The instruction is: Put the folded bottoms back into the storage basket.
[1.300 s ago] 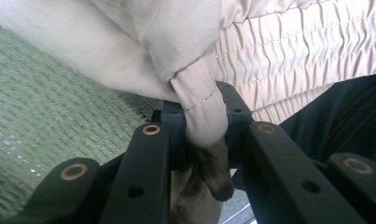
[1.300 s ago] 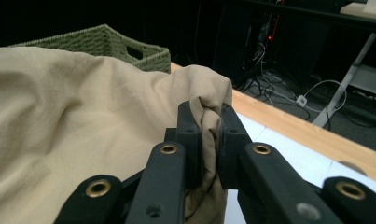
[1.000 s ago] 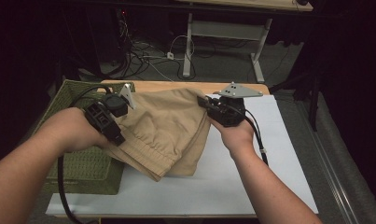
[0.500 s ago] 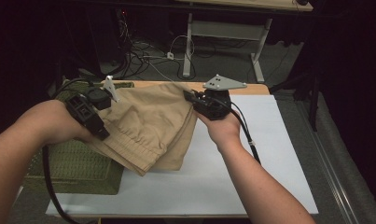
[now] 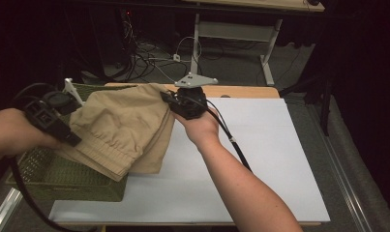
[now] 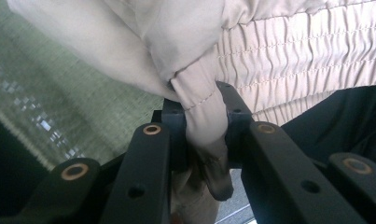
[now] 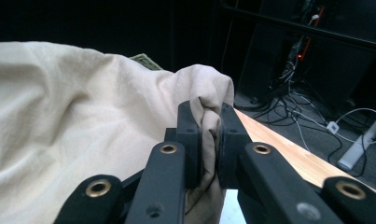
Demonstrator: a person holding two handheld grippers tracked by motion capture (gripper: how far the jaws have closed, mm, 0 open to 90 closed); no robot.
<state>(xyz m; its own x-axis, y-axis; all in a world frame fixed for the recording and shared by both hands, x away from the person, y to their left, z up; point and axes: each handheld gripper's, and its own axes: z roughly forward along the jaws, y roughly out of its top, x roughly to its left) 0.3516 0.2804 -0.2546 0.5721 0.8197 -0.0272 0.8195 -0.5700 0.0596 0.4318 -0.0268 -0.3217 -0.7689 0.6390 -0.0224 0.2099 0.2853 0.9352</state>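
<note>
A folded tan garment (image 5: 122,125) with an elastic waistband hangs between my two grippers, over the left part of the table and the green basket (image 5: 52,176). My left gripper (image 5: 69,113) is shut on a bunched fold of the tan garment (image 6: 202,116) at its left side. My right gripper (image 5: 167,99) is shut on the garment's far right corner (image 7: 208,116), near the table's back edge. The ribbed waistband (image 6: 297,56) runs across the left gripper view.
A white sheet (image 5: 260,159) covers the table, with a strip of bare wood (image 5: 246,91) along the back edge. The green woven basket stands off the table's left side. Cables and a white desk frame (image 5: 231,34) lie on the floor beyond.
Both grippers have carried the garment leftward, from above the table's middle to partly over the basket. Both grips have held.
</note>
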